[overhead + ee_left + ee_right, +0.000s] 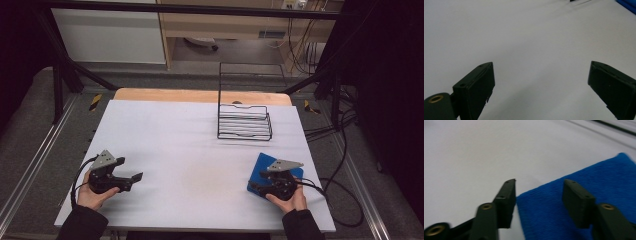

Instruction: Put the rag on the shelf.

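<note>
A folded blue terry cloth (261,169) with a ribbed, towel-like weave lies flat near the right edge of the white-covered bench (190,150), toward the front right corner; the right gripper view shows its near corner and one straight edge (584,192) against the pale surface. Toward the far edge stands an empty black wire rack (244,122), well apart from the cloth, and the broad middle of the bench between them lies bare. The left front portion around the left hand-held gripper (131,178) is likewise open surface. The right hand-held gripper (256,187) sits low over the cloth's front left part, its jaws partly spread, one over the bare bench just beside the cloth's edge and the other over the blue fabric, with nothing pinched between them; whether the tips touch the cloth cannot be told. The left hand-held gripper (540,82), near the front left corner, has its jaws spread wide over bare bench, holding nothing.
</note>
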`<state>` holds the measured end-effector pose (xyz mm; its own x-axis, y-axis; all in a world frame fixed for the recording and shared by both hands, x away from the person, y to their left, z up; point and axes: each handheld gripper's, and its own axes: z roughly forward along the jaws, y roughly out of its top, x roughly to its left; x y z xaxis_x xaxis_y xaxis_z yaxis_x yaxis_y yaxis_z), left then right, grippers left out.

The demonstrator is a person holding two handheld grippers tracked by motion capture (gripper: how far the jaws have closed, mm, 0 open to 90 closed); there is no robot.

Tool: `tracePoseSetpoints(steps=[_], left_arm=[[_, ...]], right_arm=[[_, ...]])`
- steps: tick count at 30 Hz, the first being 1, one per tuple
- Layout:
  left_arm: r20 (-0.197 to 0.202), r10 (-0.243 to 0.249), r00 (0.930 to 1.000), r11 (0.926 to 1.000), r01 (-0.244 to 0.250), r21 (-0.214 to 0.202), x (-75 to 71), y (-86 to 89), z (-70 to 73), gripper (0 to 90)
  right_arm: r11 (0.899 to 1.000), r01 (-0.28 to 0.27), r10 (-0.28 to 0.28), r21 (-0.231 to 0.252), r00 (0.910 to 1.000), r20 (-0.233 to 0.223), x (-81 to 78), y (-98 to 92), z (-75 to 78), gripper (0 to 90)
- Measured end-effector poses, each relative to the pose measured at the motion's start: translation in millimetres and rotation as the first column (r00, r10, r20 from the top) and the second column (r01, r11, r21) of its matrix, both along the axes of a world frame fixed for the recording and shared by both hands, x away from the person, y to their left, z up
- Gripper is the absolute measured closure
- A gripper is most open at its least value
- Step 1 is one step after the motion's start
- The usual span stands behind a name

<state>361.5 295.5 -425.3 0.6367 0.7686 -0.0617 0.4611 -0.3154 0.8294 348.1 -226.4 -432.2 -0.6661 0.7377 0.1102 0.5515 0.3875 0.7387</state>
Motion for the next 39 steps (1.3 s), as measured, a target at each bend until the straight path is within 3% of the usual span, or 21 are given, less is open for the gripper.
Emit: tracePoseSetpoints(steps=[4, 5, 9, 14, 19, 27, 33, 37, 38, 39], left_arm=[[-0.003, -0.002, 1.0, 1.0, 0.002, -0.001, 0.0, -0.7, -0.3, 7.6], [-0.004, -0.002, 1.0, 1.0, 0.002, -0.001, 0.0, -0.9, -0.6, 7.8], [-0.005, -0.005, 1.0, 1.0, 0.005, -0.003, -0.2, -0.9, -0.8, 8.2], [-0.006, -0.007, 1.0, 1.0, 0.007, 0.002, -0.1, -0.8, -0.7, 8.5], [-0.006, -0.003, 1.0, 1.0, 0.003, -0.001, -0.1, -0.8, -0.7, 8.6], [-0.006, 0.0, 1.0, 1.0, 0.0, -0.002, 0.2, -0.6, -0.5, 8.9], [-0.012, 0.002, 0.9999, 1.0, -0.002, 0.003, 2.1, -1.0, -1.8, 9.1], [-0.01, 0.002, 0.9999, 1.0, -0.002, 0.002, 1.9, -0.1, -1.2, 9.0], [-0.01, 0.002, 1.0, 1.0, -0.002, 0.001, 1.9, 0.1, -1.2, 9.0], [-0.01, 0.003, 0.9999, 1.0, -0.003, 0.0, 1.9, 0.1, -1.3, 9.1]], right_arm=[[0.999, -0.052, 0.051, -0.014, 0.9985, -0.021, -4.6, 5.9, -3.9, 56.8], [0.997, -0.071, 0.071, -0.042, 0.9974, -0.015, -5.0, 10.5, -6.9, 61.9], [0.992, -0.083, 0.082, -0.093, 0.9966, -0.01, -2.8, 15.0, -13.9, 67.5], [0.988, -0.095, 0.098, -0.119, 0.995, 0.019, -3.9, 15.7, -15.7, 71.1], [0.986, -0.082, 0.087, -0.144, 0.9957, 0.031, -3.5, 15.9, -15.9, 81.9], [0.992, -0.068, 0.071, -0.107, 0.9972, 0.023, 0.1, 14.7, -11.7, 86.6], [0.997, -0.046, 0.048, -0.068, 0.9983, 0.034, 14.2, 26.8, 0.7, 86.5], [0.998, -0.01, 0.011, -0.06, 0.9997, 0.022, 39.1, 48.3, 5.4, 86.4], [0.998, -0.01, 0.011, -0.06, 0.9997, 0.022, 39.1, 48.3, 5.4, 86.4], [0.999, 0.003, -0.003, -0.052, 0.9999, 0.013, 50.3, 56.8, 3.0, 86.4]])
